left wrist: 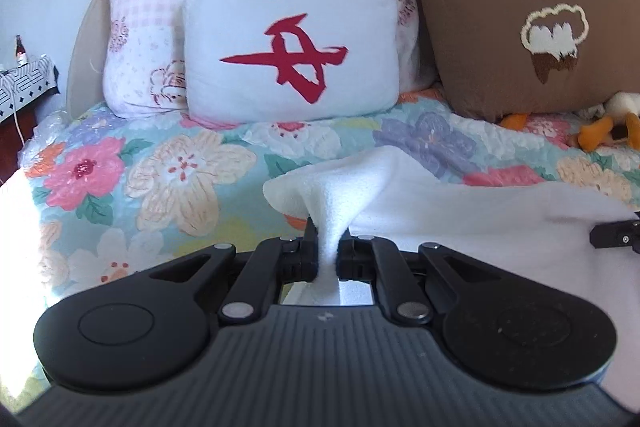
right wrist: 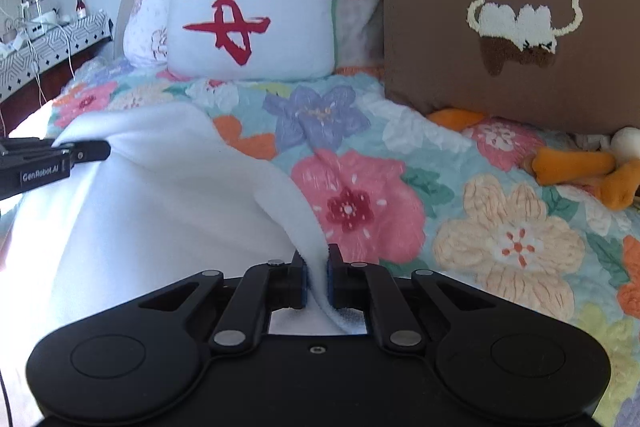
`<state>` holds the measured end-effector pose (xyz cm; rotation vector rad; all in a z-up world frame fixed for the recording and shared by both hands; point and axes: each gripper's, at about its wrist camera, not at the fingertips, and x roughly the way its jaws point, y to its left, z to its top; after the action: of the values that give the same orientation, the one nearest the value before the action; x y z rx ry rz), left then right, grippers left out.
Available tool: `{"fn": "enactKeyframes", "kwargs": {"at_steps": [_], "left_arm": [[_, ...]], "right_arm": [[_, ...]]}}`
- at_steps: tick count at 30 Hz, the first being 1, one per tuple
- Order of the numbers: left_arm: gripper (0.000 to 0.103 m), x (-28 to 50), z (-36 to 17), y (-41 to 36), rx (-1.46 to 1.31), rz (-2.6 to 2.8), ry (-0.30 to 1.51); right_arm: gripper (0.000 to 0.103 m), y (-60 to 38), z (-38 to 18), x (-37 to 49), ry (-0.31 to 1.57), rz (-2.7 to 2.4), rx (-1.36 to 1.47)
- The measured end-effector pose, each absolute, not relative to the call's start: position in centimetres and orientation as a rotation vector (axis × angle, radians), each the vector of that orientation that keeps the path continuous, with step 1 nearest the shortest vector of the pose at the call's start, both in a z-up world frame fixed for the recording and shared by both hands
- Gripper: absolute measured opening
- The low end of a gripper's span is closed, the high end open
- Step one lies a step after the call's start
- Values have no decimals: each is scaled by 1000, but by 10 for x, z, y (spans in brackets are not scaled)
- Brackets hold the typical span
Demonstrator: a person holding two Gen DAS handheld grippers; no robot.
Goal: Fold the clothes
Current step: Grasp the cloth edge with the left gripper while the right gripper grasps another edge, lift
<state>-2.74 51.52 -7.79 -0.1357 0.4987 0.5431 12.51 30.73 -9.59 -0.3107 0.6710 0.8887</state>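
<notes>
In the left wrist view, three pillows are counted ahead of the jaws: a pink checked pillow [left wrist: 152, 7] at the back, a white cushion [left wrist: 292, 47] with a red character in front of it, and a brown cushion [left wrist: 528, 27] to the right. One white fleece garment [left wrist: 460, 227] is spread on the floral bedspread [left wrist: 160, 179], right of and under the jaws. The left gripper [left wrist: 326, 247] is clamped on a bunched corner of the fleece, which is drawn up into a narrow twist between the fingers and fans out beyond them. The tip of the right gripper [left wrist: 616, 233] is seen at the far right edge, on the fleece.

In the right wrist view, the same three pillows are seen, and one orange-and-white plush toy [right wrist: 592, 167] lies to the right. The right gripper [right wrist: 318, 279] is closed on a folded edge of the white fleece garment [right wrist: 140, 207], which lies soft and lightly creased to the left of the jaws. The left gripper [right wrist: 92, 151] is seen far left, at the fleece's edge.
</notes>
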Motion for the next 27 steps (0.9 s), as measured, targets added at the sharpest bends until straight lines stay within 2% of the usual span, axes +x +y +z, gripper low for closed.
{"fn": "enactKeyframes", "kwargs": {"at_steps": [10, 13, 18, 20, 21, 23, 27], "left_arm": [[8, -60, -31, 554, -55, 704, 319], [13, -50, -46, 574, -66, 681, 416], [14, -36, -95, 596, -126, 672, 644], [14, -30, -107, 599, -128, 670, 712], [16, -29, -109, 600, -130, 670, 731], [22, -30, -112, 599, -136, 676, 758], [52, -39, -114, 584, -130, 678, 857]], "right_arm": [[9, 388, -25, 132, 463, 918, -184], [9, 425, -23, 132, 389, 853, -248], [13, 455, -71, 158, 627, 784, -276], [23, 444, -87, 156, 689, 750, -245], [26, 434, -90, 154, 712, 742, -215], [42, 409, -92, 148, 763, 746, -150], [46, 334, -94, 114, 895, 822, -3]]}}
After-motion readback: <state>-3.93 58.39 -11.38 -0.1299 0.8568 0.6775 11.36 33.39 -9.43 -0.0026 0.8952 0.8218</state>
